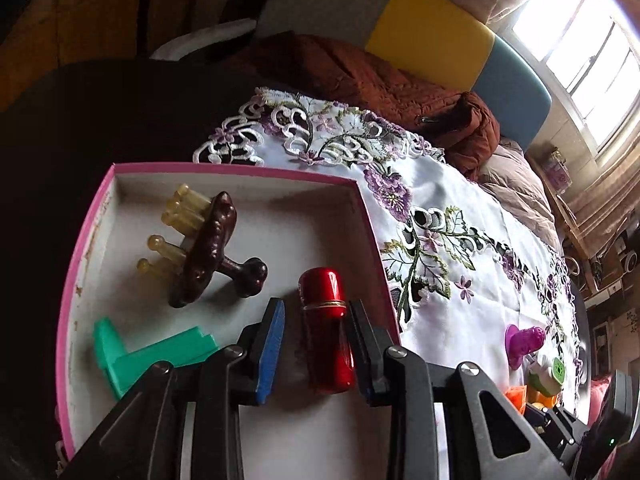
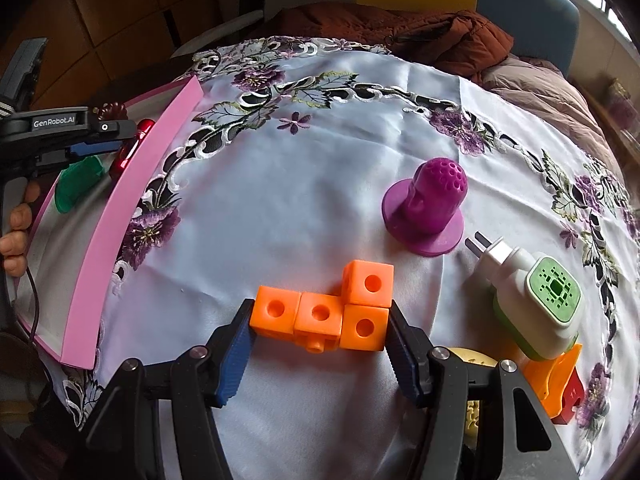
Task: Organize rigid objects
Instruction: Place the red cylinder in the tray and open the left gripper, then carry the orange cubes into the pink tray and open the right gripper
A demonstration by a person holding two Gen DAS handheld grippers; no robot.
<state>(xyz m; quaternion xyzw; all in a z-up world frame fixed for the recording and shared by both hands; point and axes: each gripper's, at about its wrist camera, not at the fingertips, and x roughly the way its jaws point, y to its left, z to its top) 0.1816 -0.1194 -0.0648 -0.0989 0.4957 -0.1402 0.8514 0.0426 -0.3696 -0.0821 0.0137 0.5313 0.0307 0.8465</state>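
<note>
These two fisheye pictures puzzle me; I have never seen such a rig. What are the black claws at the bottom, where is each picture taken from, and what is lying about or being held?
No robot here: a person holds a handheld two-finger gripper in each hand, with a camera on each looking forward along its fingers.

The left wrist view shows the left gripper over a pink box. Its fingers stand open on either side of a red cylinder in the box. Also in the box are a dark brown massager and a green plastic piece.

The right wrist view shows the right gripper on the embroidered tablecloth, its fingers flanking the orange cubes; whether they are pinching yet is unclear. Nearby lie a purple holder and a white and green plug-in device.
</note>
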